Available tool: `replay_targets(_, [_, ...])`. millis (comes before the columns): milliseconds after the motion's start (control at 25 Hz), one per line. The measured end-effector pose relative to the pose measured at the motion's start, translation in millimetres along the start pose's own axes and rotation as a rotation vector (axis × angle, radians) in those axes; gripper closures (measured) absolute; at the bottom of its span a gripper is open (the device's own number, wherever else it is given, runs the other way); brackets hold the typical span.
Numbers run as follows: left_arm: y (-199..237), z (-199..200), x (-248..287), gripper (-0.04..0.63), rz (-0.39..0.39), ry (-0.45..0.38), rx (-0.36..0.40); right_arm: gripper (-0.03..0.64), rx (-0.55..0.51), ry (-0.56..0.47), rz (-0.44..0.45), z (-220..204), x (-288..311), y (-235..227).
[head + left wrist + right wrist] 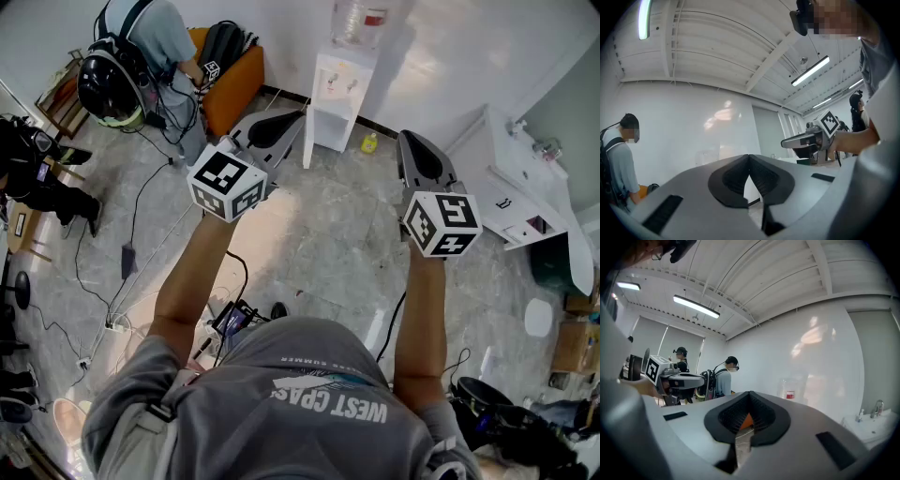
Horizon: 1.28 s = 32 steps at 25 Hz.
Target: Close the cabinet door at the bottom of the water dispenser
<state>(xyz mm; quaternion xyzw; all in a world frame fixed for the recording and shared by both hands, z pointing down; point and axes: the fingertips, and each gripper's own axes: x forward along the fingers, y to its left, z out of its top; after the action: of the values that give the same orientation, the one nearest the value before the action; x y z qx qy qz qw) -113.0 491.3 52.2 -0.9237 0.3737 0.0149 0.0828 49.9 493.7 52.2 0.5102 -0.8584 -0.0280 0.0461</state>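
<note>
White water dispenser at upper centre of frame, against wall; its lower compartment shows open shelves. I hold left tool and right tool up over grey stone floor, well apart from dispenser. Both tools pinched closed, gripping nothing.

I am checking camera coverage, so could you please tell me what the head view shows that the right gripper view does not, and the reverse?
Only the head view shows the water dispenser's open lower compartment and a small yellow item on the floor beside it. Only the right gripper view shows the ceiling with its strip light. Both show the bottle on top of the dispenser, the left gripper, the right gripper and a person wearing a backpack.
</note>
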Motion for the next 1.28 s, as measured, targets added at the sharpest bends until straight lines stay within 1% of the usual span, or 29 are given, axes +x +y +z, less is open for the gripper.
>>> replay_targets(240, [8.8, -2.4, -8.4, 0.58, 0.002, 0.0, -0.002, 0.589, 0.001, 0.001, -0.005, -0.3, 5.1, 9.8])
replay_targets(400, [16.8, -5.0, -14.6, 0.58, -0.018, -0.003, -0.002, 0.589, 0.008, 0.001, -0.027, -1.9, 9.2, 18.4])
replay_targets(600, [30.3, -10.2, -22.9, 0.58, -0.01, -0.019, -0.024, 0.589, 0.037, -0.021, -0.032, 3.8, 20.3, 25.0])
replay_targets(760, [27.5, -17.7, -21.1, 0.58, -0.003, -0.038, -0.042, 0.588, 0.048, -0.019, -0.045, 0.2, 17.2, 20.7])
replay_targets(920, [18.5, -31.1, -22.6, 0.58, 0.007, -0.056, -0.066, 0.588, 0.031, -0.004, -0.052, -9.4, 5.9, 20.5])
replay_targets(1000, [17.8, -36.1, -24.9, 0.58, -0.002, -0.043, -0.067, 0.588, 0.043, 0.003, -0.063, -15.7, 2.3, 22.4])
replay_targets(1080, [26.8, -34.5, -18.9, 0.58, -0.006, -0.04, -0.071, 0.588, 0.048, 0.01, -0.071, -13.2, 9.5, 17.1])
replay_targets(1280, [52.9, -43.5, -1.4, 0.578, 0.019, -0.012, -0.094, 0.588, 0.06, 0.024, -0.053, -12.0, 43.3, -2.0])
